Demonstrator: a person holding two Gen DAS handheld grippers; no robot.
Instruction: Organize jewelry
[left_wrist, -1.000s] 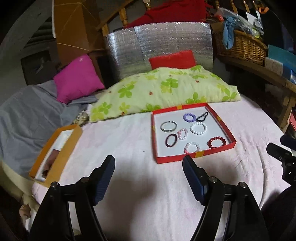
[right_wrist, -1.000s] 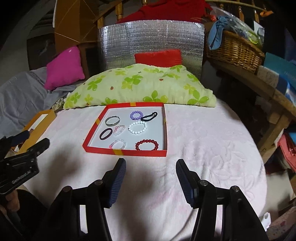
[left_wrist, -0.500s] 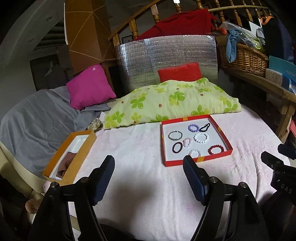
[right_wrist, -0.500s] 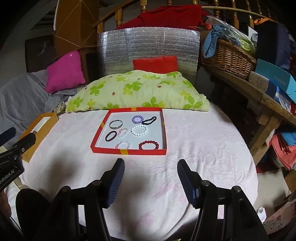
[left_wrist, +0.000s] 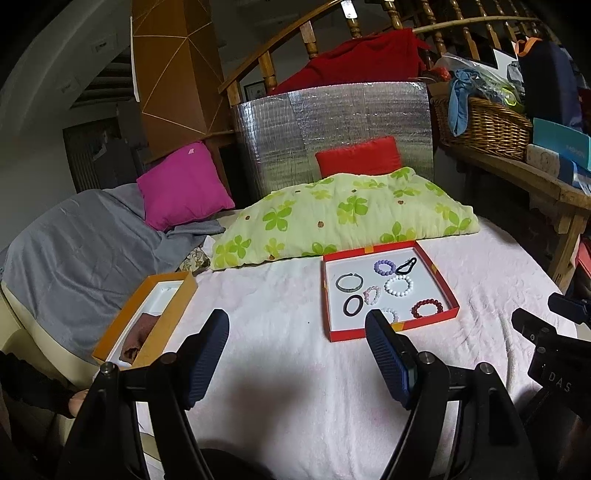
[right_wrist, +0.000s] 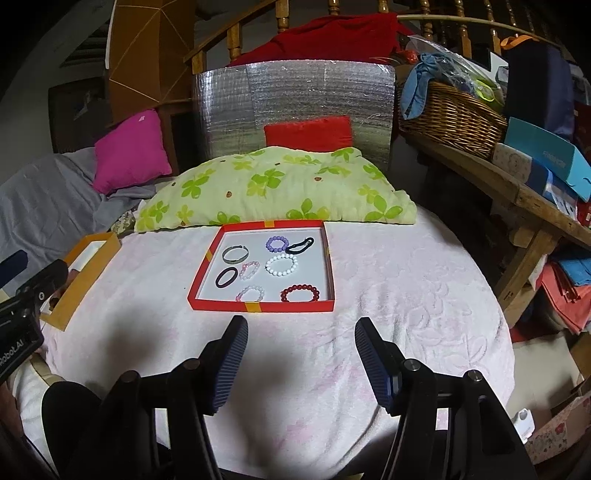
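Seven bracelets and hair ties, among them a white bead bracelet (right_wrist: 281, 265) and a dark red one (right_wrist: 300, 292), are seen lying apart in the red tray (right_wrist: 195, 286) on the pink bedcover (right_wrist: 406, 295), so the sorting may be judged either finished or not yet begun. Both the left gripper (left_wrist: 295, 354) and the right gripper (right_wrist: 299, 360) are held wide open and empty, short of the tray. The orange box (left_wrist: 173, 314) is only partly seen, its brownish contents unidentifiable.

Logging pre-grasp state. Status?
Both hand-held grippers, left and right, open, empty. Seven bracelets and bands in red tray, untouched. Nothing in the way.
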